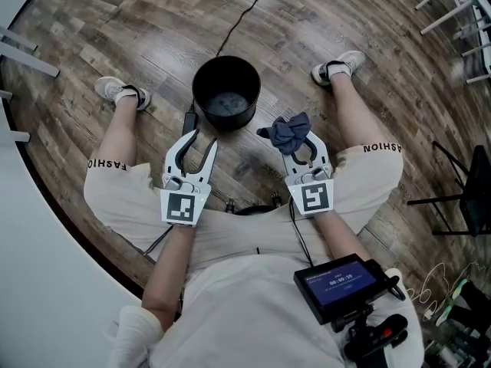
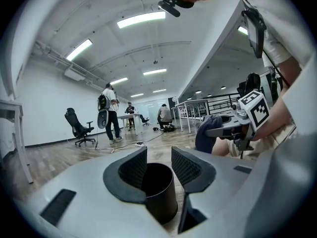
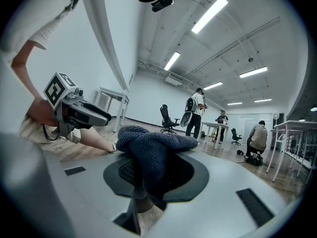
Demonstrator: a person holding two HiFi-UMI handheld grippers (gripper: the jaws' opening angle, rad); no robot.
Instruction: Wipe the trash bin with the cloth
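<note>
Left gripper (image 1: 198,147): jaws apart.
Right gripper (image 1: 301,149): pinching dark blue cloth (image 1: 287,131).
Bin (image 1: 225,92): black, just ahead of left gripper tips.

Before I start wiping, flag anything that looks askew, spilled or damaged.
Nothing stands out. The trash bin stands upright on the floor, the cloth is bunched in the right gripper, and the left gripper is open.

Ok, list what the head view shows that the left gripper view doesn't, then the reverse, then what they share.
Head view only: the trash bin seen from above down to its bottom, the person's shoes, a small screen. Left gripper view only: ceiling lights, an office chair, people at far desks. Both: the bin, and the right gripper shut on the cloth.
</note>
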